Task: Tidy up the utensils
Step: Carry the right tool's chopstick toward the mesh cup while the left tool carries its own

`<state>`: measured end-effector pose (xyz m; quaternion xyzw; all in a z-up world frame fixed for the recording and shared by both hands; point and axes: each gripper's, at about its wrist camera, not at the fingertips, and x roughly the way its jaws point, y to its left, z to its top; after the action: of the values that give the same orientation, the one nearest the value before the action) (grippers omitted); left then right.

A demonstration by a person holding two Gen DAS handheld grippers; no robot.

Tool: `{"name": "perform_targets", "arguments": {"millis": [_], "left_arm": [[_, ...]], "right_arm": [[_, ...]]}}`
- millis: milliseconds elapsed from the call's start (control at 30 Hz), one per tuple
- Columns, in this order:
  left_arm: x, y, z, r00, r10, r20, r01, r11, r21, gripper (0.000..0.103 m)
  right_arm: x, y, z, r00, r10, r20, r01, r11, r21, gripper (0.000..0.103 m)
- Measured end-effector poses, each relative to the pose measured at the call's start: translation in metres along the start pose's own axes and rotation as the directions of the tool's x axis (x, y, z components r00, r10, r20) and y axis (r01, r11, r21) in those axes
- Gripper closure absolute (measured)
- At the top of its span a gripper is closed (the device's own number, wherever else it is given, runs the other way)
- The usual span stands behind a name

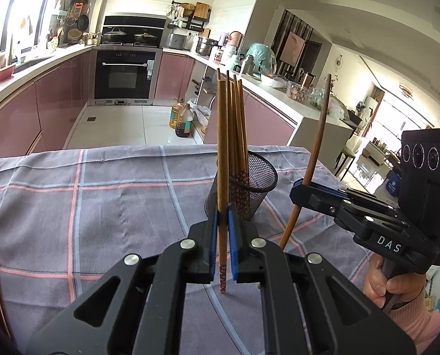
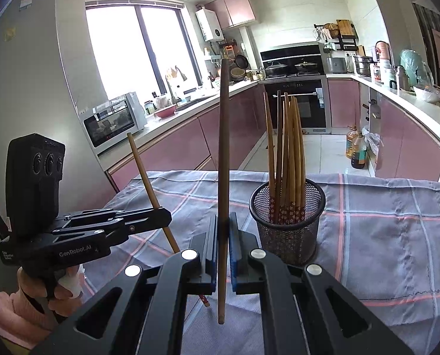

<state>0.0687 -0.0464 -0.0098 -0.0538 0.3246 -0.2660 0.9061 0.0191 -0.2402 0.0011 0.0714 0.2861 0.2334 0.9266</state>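
Leftmost, the left claw (image 1: 223, 236) is clenched on a single wooden chopstick (image 1: 222, 153), its blue pads pressed to the stick on both sides. That chopstick stands nearly upright, its patterned red end hanging below the pads and clear of the tabletop (image 1: 72, 195), which is draped in a grey checked cloth with pink and pale blue lines. Just behind the left claw sits a black mesh cup (image 1: 249, 189) holding a bundle of chopsticks (image 1: 237, 136), their patterned ends down inside the mesh and their plain tips fanning slightly above the rim. To the right of the cup, the right claw (image 1: 304, 190) grasps a darker chopstick (image 1: 320, 130), which leans a little and passes down through the pads toward the cloth. A hand (image 1: 385, 281) with a pink sleeve grips the right claw's handle. In the right wrist view, the cup (image 2: 288, 222) stands just right of the dark chopstick (image 2: 223, 162).
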Motion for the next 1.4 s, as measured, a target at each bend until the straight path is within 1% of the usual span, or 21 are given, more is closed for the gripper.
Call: {"name": "perform_targets", "arguments": {"millis": [900,1400], "left_arm": [[-0.006,-0.003,0.006,1.000,0.001,0.027,-0.001,1.000,0.016,0.096],[-0.011,-0.005,0.012,0.999,-0.010,0.044,0.008,0.999,0.030,0.096]], "right_arm": [[0.002,0.003,0.011,1.000,-0.008,0.018,0.009,1.000,-0.008,0.097],[0.005,0.003,0.016,0.999,-0.015,0.029,0.015,1.000,-0.009,0.097]]}}
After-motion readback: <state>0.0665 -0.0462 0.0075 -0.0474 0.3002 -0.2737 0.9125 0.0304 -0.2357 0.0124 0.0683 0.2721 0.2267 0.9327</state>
